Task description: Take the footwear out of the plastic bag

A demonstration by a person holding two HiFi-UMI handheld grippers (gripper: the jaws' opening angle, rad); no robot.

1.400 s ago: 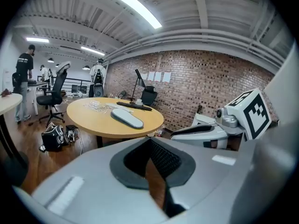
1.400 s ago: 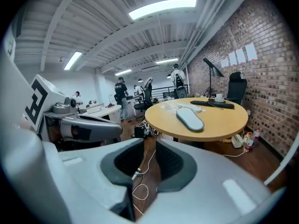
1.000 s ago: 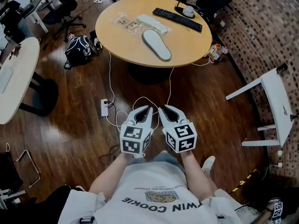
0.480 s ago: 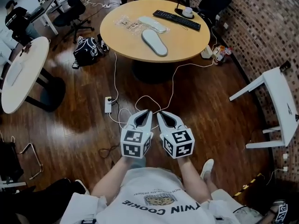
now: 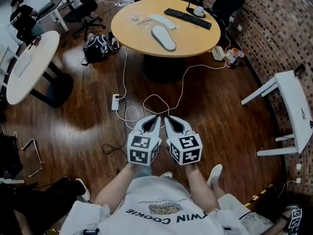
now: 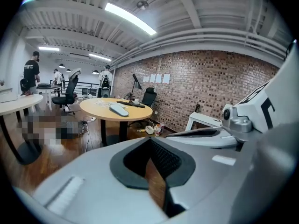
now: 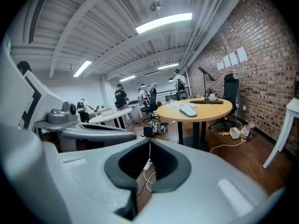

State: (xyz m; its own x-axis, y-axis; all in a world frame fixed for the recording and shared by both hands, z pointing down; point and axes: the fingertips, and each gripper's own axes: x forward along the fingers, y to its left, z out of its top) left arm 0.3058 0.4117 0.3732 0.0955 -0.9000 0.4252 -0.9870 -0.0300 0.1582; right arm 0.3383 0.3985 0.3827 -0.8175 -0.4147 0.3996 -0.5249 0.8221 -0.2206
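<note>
Two grippers: the left gripper (image 5: 155, 117) and the right gripper (image 5: 168, 117) are held side by side close in front of the person, above the wooden floor (image 5: 234, 131), both pointing toward the far table.
Left jaws: closed tip to tip with nothing between them (only floorboards show through the slit behind the tips).
Right jaws: clenched together as well, and empty.
Floor ahead: white cables (image 5: 129, 115) coil beside a power strip (image 5: 116, 102), just beyond the grippers and a little left.
Round table (image 5: 195, 40): far from both grippers, slightly right of centre.
Loose slipper (image 5: 163, 37): pale grey, lying bare on the near half of the tabletop; it looks already out of its wrapping.
Plastic bag (image 5: 137, 19): clear film lying flat at the far left of the tabletop, just beyond the loose slipper.
Bagged slipper (image 5: 163, 21): a second pale one at the bag's right end; I cannot tell whether it is wholly inside the film.
Handling: probably light and foam-soft, so it should flex rather than break. The film looks thin and slippery, and is likely to crumple and drag along with it.
Where to take hold: likely one gripper pinching the bag's closed end to pin it, the other on the slipper's toe or heel edge, pulling along its length.
Keyboard (image 5: 188, 18): black, at the table's far right, apart from the bag.
</note>
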